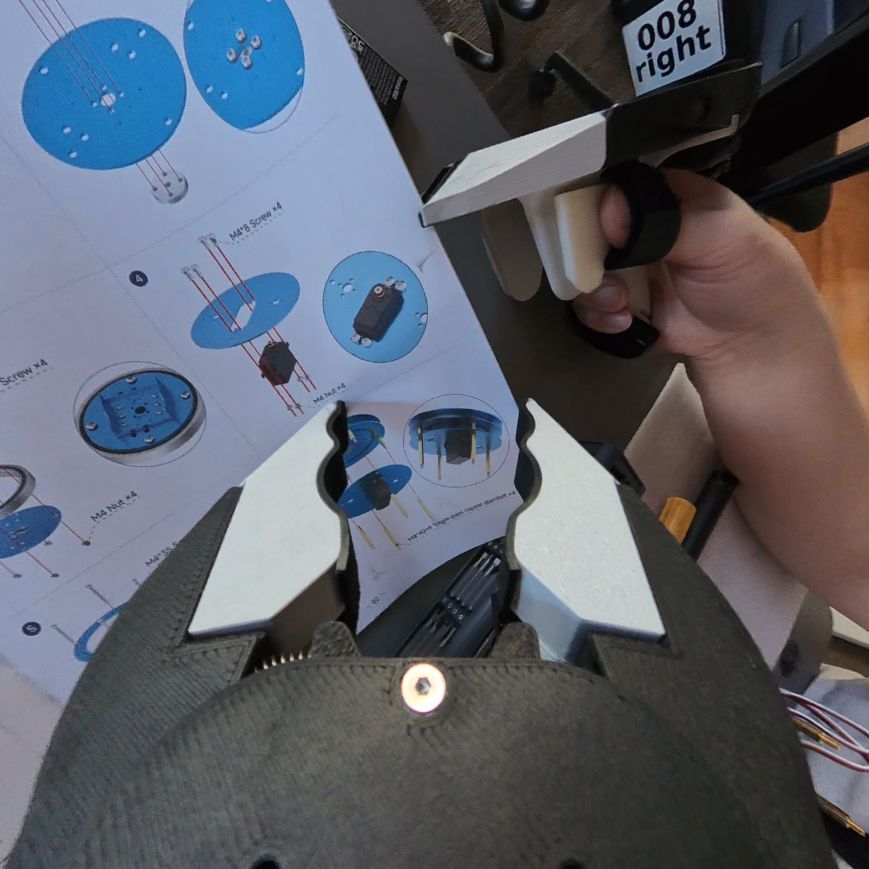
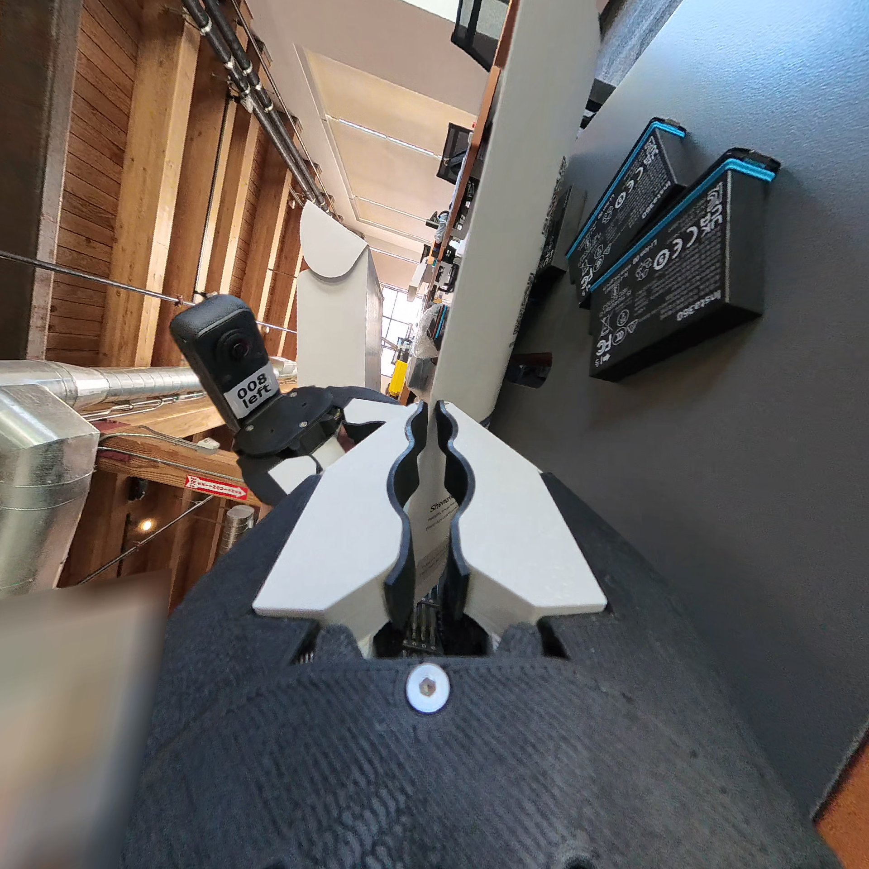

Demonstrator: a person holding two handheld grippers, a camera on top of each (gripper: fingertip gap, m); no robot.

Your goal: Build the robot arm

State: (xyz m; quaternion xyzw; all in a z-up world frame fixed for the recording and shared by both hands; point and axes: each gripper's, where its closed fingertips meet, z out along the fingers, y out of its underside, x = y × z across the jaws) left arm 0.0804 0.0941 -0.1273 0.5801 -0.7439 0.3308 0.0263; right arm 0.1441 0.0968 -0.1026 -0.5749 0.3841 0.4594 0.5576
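Right gripper (image 2: pixel 431 409): jaws pressing together on the edge of a printed instruction sheet (image 2: pixel 512 225), which is standing edge-on and running lengthwise straight away from the tips. Left gripper (image 1: pixel 432 414): jaws standing apart, holding nothing, hovering over the sheet's lower corner, printed side facing it. Beneath that corner a dark screwdriver-bit case (image 1: pixel 463 606) is showing. Two black batteries (image 2: pixel 677 277) are lying on the grey tabletop (image 2: pixel 776 517) beside the sheet.

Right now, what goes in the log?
left claw: open, by instruction sheet | right claw: shut on instruction sheet edge | batteries on table
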